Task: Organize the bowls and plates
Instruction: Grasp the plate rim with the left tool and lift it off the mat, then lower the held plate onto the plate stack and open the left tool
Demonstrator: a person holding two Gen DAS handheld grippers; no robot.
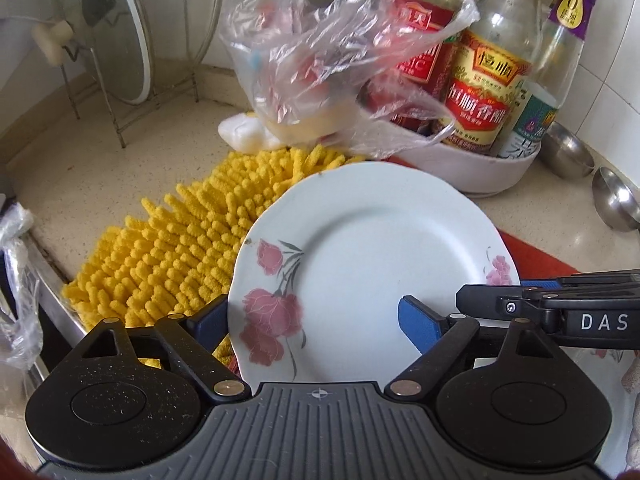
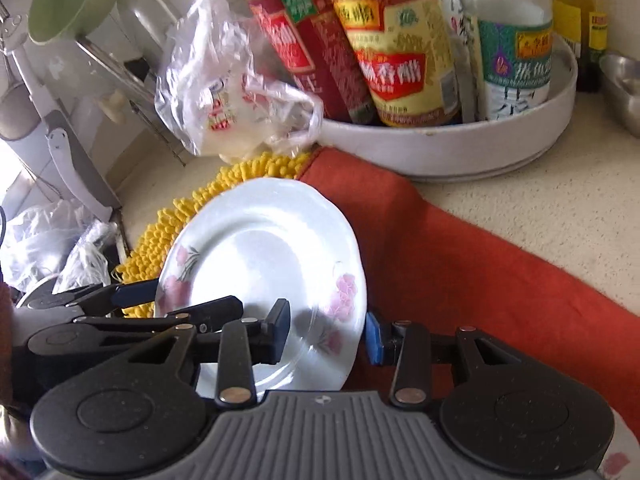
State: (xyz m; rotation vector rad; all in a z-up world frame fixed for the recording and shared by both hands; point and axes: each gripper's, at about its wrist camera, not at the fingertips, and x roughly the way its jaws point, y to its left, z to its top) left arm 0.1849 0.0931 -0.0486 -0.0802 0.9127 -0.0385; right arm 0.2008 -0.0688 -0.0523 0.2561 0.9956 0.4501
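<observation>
While both claws work at the same white plate [image 1: 372, 240], we see it lying partly over a yellow tufted mat [image 1: 172, 248] and partly over a red cloth [image 2: 460, 264], toward the left edge of the speckled desk [image 1: 132, 168]. Pink flowers are printed on its rim at two sides.

The right claw [image 2: 326, 326] is clenched on the plate's right rim: one blue pad sits on the upper face and the other presses against the outer edge. In the left wrist view this claw comes in from the right, and the white letters "DAS" can be read on its black body.

The left claw [image 1: 314, 314] is released and spread wide across the plate's left rim. Its left finger is partly hidden behind the rim and its right finger hangs over the white centre; neither pad presses on the plate.

Toward the back of the desk, a round white tray [image 1: 492, 172] holds several bottles. The yellow-and-red label on one bottle [image 1: 484, 92] reads "恒顺" above "恒顺香醋". A purple neck label on another bottle [image 1: 576, 4] shows a large "0". A crumpled clear plastic bag [image 1: 320, 64] slumps against the tray. Just beside the tray, to its right, are a steel bowl [image 1: 568, 152] and a steel ladle [image 1: 616, 200]. At the back left corner a glass pot lid [image 1: 116, 32] stands in a wire rack.
</observation>
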